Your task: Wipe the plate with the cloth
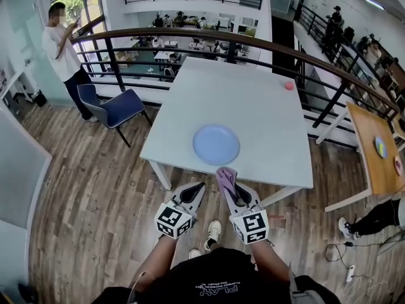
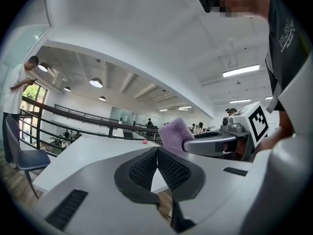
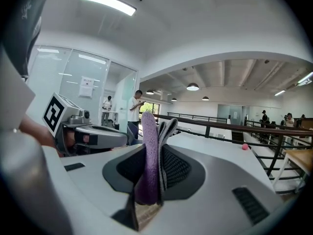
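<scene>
Presently, with the left gripper (image 1: 198, 187) fingers closed on nothing and the right gripper (image 1: 229, 183) fingers clamping the purple cloth (image 1: 224, 175) at the desk (image 1: 266, 113) edge, lower the cloth flat onto the blue plate (image 1: 216, 144) just ahead.

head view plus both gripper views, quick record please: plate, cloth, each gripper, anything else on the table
plate: light blue, empty, flat on the white table near its front edge
cloth: purple, folded, clamped in the right gripper, short of the plate
left gripper: shut, nothing between the jaws
right gripper: shut on the cloth
also on table: small pink ball, towards the far right corner
</scene>
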`<state>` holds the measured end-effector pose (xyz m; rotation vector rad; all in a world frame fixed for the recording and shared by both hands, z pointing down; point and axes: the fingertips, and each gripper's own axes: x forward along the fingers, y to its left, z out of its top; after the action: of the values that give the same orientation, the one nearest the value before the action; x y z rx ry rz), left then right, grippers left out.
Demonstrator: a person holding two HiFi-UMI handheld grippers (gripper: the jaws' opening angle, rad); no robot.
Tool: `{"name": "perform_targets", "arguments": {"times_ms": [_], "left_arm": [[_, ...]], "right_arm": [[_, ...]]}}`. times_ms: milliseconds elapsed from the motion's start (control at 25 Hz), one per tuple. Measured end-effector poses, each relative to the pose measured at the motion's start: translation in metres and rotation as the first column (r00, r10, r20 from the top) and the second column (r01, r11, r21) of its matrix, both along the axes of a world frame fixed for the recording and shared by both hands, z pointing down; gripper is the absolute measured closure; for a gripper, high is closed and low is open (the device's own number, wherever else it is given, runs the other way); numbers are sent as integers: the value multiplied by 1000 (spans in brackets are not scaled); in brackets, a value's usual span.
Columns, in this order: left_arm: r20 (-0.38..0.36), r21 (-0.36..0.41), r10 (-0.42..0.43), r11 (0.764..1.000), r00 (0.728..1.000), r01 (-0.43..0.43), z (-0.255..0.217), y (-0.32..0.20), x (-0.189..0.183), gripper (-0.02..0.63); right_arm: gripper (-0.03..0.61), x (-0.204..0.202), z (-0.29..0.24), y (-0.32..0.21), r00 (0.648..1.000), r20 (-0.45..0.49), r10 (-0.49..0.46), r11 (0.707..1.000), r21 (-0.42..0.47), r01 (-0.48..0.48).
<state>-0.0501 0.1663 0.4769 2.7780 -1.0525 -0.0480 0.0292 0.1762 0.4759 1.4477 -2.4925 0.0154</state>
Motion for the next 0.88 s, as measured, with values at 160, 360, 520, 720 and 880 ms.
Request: {"name": "perform_targets", "arguments": {"times_ms": [160,360,520,720,880], "left_arm": [[14,-3,-5,1000,1000,5,3,-30,7,603],[39,-3,-15,1000,999,15,2,-66,18,603],[41,-7,-41,999,998,41,0,-90,17,603],[55,-17,-75,997,996,76,1,-122,24,603],[72,-17,-91,996,993,93,3,-142,26,603]], "right_arm": [[479,6,-3,-33,1000,5,-10,1000,17,10],[479,15,-10,-66,999,-26,-28,998,48,29],[479,12,-19,-90,998,-23,-57,996,64,58],[479,17,-20,-120,995,-17,-95,993,66,96],[479,20,-19,-144,993,-22,-116,990,74,117]]}}
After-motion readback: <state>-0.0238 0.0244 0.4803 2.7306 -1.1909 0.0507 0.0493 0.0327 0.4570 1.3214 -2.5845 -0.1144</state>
